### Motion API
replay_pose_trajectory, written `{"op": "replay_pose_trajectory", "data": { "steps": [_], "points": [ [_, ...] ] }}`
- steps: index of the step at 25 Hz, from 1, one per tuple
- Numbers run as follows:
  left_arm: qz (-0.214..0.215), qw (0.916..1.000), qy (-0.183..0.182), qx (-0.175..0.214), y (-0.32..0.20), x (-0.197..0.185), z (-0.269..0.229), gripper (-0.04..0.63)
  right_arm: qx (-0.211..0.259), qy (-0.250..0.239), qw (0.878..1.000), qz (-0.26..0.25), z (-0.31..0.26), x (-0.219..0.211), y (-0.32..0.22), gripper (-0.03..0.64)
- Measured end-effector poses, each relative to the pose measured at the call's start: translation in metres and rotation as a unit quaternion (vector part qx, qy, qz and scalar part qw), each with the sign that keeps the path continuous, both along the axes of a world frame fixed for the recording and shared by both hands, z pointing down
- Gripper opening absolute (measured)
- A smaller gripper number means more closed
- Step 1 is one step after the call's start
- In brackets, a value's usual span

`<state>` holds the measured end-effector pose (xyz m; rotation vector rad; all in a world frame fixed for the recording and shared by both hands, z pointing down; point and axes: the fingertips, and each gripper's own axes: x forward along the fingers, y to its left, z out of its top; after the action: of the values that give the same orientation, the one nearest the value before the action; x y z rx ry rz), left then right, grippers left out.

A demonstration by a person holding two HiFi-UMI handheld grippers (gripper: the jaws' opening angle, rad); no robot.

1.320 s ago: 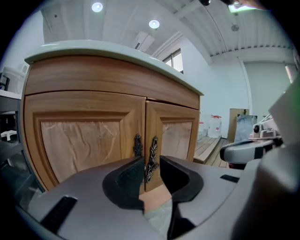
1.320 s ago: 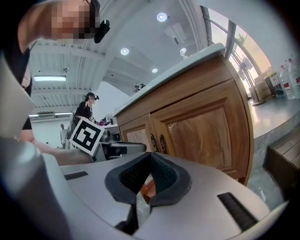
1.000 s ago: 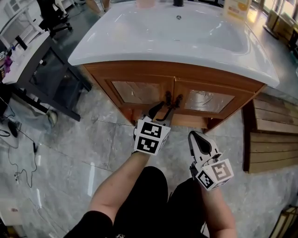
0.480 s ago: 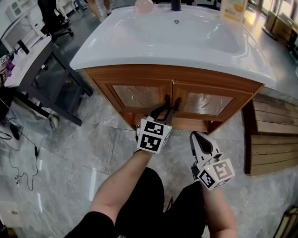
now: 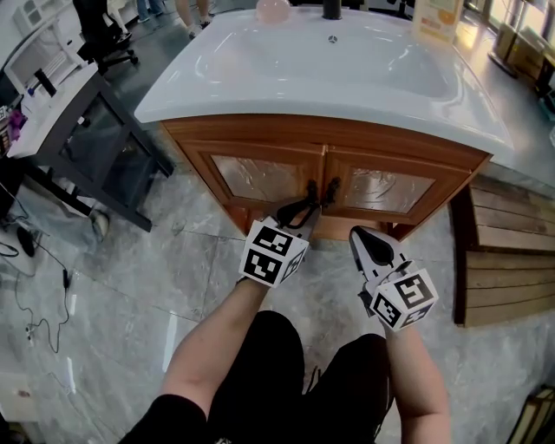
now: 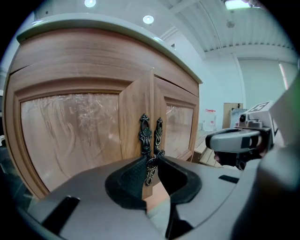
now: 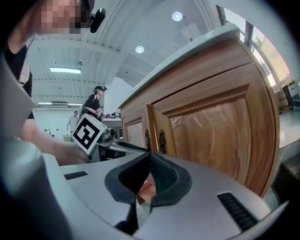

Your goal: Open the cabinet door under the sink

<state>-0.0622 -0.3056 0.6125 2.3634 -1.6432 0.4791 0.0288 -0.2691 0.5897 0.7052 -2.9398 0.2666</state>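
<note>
The wooden cabinet under the white sink [image 5: 347, 78] has two glass-panelled doors, each with a dark ornate handle at the centre. My left gripper [image 5: 310, 205] reaches the left door's handle [image 6: 144, 136]; its jaws are closing, and the handle's lower end sits between the pads [image 6: 133, 176], which touch it. The left door [image 6: 70, 136] stands slightly proud of the right door [image 6: 180, 126]. My right gripper [image 5: 364, 241] hangs shut and empty a little right of and below the handles, pointing at the right door [image 7: 211, 136]. In its own view the right gripper [image 7: 149, 161] shows pads pressed together.
A dark desk [image 5: 78, 113] and an office chair [image 5: 104, 35] stand at the left. Wooden slats [image 5: 507, 251] lie on the floor right of the cabinet. A bottle [image 5: 438, 17] stands on the sink's back edge. Cables [image 5: 35, 251] trail on the marble floor.
The left gripper's jaws have closed round the left door's handle and its marker cube has tilted and shifted slightly left. The right gripper has risen a little, still shut.
</note>
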Motion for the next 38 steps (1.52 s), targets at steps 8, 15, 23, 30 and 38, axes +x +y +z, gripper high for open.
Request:
{"op": "replay_pose_trajectory", "data": {
  "steps": [8, 15, 23, 30, 38],
  "points": [
    [0.031, 0.9995, 0.007, 0.006, 0.027, 0.001, -0.001, 0.084, 0.006, 0.011, 0.999, -0.03, 0.001, -0.024, 0.001, 0.067],
    [0.049, 0.9986, 0.012, 0.012, 0.038, 0.002, -0.001, 0.084, -0.005, 0.008, 0.998, -0.066, 0.003, -0.054, -0.006, 0.121],
    [0.057, 0.998, 0.02, 0.018, 0.038, 0.001, -0.001, 0.084, -0.018, -0.019, 0.995, -0.094, -0.002, -0.076, -0.012, 0.127],
    [0.068, 0.9974, 0.019, 0.016, 0.038, 0.002, -0.002, 0.084, -0.02, -0.02, 0.993, -0.114, 0.002, -0.083, -0.018, 0.137],
    [0.073, 0.9971, 0.019, 0.014, 0.047, 0.002, -0.002, 0.084, -0.007, 0.004, 0.991, -0.136, 0.0, -0.092, -0.006, 0.124]
  ]
}}
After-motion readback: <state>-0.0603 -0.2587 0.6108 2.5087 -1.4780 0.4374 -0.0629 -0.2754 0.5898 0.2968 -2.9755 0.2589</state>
